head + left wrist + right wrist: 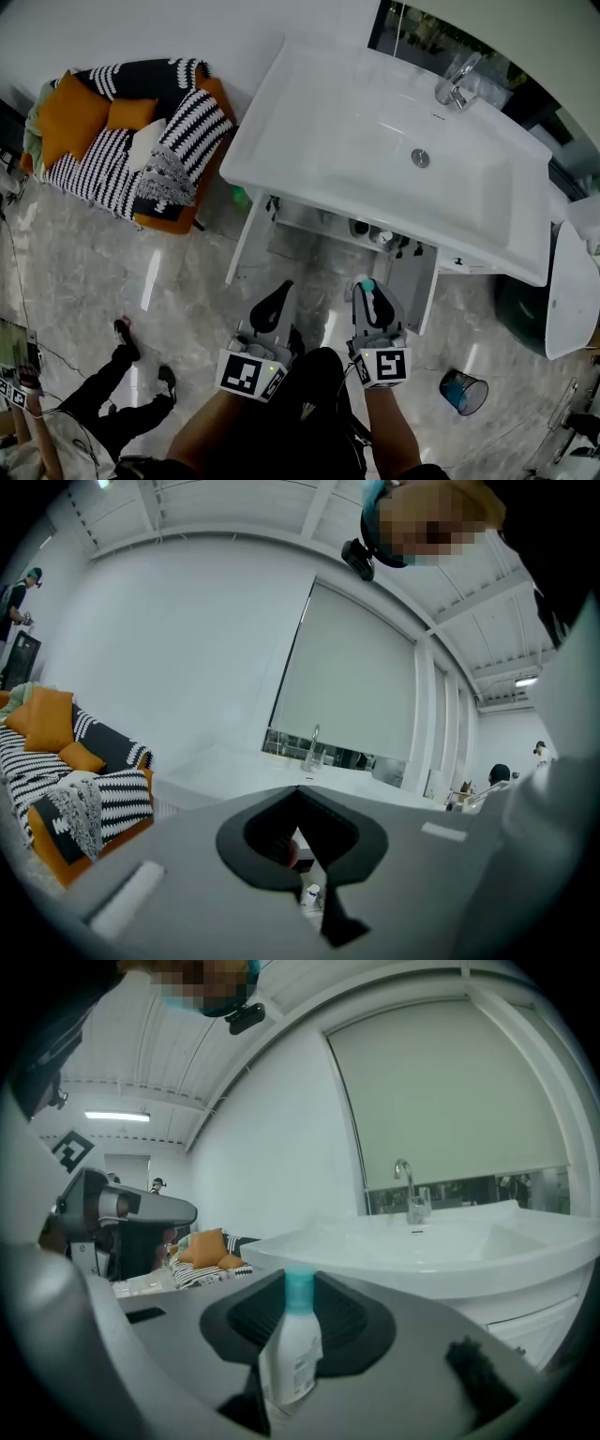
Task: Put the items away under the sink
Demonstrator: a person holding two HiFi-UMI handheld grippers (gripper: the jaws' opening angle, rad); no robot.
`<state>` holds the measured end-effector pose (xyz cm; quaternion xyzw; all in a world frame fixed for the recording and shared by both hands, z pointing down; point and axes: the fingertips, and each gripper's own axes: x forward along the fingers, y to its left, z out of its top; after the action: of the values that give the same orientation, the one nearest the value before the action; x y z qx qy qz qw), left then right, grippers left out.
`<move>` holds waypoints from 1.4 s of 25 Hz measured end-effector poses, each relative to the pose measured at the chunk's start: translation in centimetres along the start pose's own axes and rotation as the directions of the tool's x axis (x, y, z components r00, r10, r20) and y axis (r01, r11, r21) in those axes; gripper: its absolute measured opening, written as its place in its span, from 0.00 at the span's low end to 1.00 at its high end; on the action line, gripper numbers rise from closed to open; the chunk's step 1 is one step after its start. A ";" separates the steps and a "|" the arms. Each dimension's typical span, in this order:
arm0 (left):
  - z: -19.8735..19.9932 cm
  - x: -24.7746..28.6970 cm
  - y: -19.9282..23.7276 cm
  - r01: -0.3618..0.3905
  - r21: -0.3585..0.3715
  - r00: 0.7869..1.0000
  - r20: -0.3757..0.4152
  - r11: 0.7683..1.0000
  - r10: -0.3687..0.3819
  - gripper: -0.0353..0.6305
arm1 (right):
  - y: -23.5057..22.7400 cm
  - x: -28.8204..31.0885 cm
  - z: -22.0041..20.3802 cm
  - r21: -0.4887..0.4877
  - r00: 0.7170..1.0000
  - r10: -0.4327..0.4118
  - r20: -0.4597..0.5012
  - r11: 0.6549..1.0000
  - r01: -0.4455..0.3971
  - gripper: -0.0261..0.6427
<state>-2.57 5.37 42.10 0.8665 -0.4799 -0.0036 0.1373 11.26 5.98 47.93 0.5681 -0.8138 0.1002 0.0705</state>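
Note:
My right gripper (367, 292) is shut on a small white bottle with a teal cap (292, 1354), which stands upright between its dark pads (352, 1321). The bottle's cap (367, 285) pokes out past the jaws in the head view. My left gripper (278, 295) hangs beside it with its jaws together and nothing seen between them (300, 797). Both point toward the open cabinet (375, 236) under the white sink (375, 141), where a few small items stand inside. The sink's rim (441, 1241) lies just beyond the bottle.
The cabinet's doors (246, 246) swing out on both sides of the opening. A striped sofa with orange cushions (131, 131) is at the left. A blue bin (461, 391) stands on the marble floor at the right. A person (112, 403) sits at the lower left.

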 end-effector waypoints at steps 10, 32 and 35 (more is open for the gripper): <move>-7.0 2.7 3.1 0.015 0.011 1.000 0.014 1.000 -0.015 0.07 | -1.2 3.5 -7.1 -0.010 1.000 -0.004 0.024 1.000 0.004 0.19; -23.1 6.5 11.8 -0.002 0.025 0.997 0.080 1.000 0.000 0.06 | -3.8 11.9 -26.3 -0.040 0.996 0.013 0.090 0.999 -0.009 0.19; -24.4 6.7 12.2 -0.004 0.039 0.996 0.085 0.999 0.001 0.07 | -4.1 12.7 -28.0 -0.049 0.995 0.021 0.100 0.999 -0.016 0.19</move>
<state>-5.68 -0.64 69.33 0.8674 -0.4864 -0.0307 0.0999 10.74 -0.13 78.28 0.5629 -0.8238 0.0526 0.0420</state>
